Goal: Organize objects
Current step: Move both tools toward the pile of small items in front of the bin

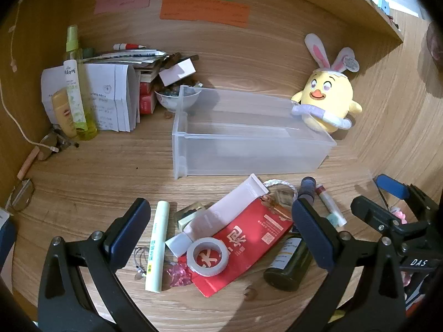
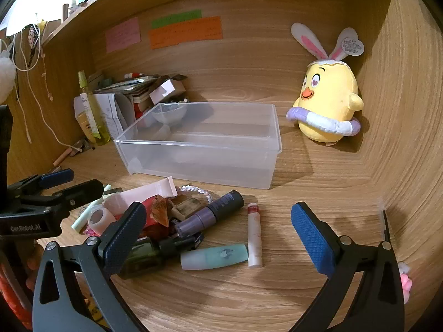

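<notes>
Clutter pile point(image 1: 235, 238) sits on desk just in front of empty clear bin point(image 2: 199, 144); both grippers, left point(image 1: 221, 221) & right point(image 2: 218, 221), hover w/ fingers wide apart, nothing held, so pick one loose edge item, e.g. white tube point(image 2: 254, 235), before closing.

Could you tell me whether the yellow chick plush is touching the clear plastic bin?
Apart. The right wrist view shows bare desk between the yellow chick plush and the clear plastic bin; the left wrist view only overlaps them.

Yellow chick plush point(image 2: 328, 105) rear right; sticky notes point(image 2: 185, 31) on back wall.
</notes>
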### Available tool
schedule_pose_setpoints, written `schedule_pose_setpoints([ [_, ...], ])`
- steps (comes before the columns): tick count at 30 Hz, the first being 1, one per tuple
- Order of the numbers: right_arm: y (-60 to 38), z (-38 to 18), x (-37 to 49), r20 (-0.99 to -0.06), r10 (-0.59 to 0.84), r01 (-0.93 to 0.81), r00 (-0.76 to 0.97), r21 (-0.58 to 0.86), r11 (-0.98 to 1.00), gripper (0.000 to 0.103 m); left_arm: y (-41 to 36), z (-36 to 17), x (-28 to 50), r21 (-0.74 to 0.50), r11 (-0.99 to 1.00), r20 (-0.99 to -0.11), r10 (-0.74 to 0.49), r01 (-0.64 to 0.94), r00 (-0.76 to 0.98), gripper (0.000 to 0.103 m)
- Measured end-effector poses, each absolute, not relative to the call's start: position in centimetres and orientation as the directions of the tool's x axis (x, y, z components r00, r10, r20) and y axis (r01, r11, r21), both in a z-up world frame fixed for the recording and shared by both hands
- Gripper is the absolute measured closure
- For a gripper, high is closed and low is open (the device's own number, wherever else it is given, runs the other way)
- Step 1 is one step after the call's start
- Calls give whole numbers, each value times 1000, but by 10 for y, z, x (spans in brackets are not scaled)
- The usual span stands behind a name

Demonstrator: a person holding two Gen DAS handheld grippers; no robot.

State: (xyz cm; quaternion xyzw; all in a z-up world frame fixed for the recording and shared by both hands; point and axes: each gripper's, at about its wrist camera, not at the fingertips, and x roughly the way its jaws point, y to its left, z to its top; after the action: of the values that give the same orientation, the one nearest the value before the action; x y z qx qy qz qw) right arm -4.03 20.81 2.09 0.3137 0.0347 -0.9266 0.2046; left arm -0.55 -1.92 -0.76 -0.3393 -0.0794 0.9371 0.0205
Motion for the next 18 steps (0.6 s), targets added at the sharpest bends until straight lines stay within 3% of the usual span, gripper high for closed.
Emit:
schedule_pose_setpoints([
  [18, 210, 17, -44, -604, -359, 397, -711, 77, -915, 0, -18, -6, -5, -147, -989, -634, 86, 10, -768, 0],
])
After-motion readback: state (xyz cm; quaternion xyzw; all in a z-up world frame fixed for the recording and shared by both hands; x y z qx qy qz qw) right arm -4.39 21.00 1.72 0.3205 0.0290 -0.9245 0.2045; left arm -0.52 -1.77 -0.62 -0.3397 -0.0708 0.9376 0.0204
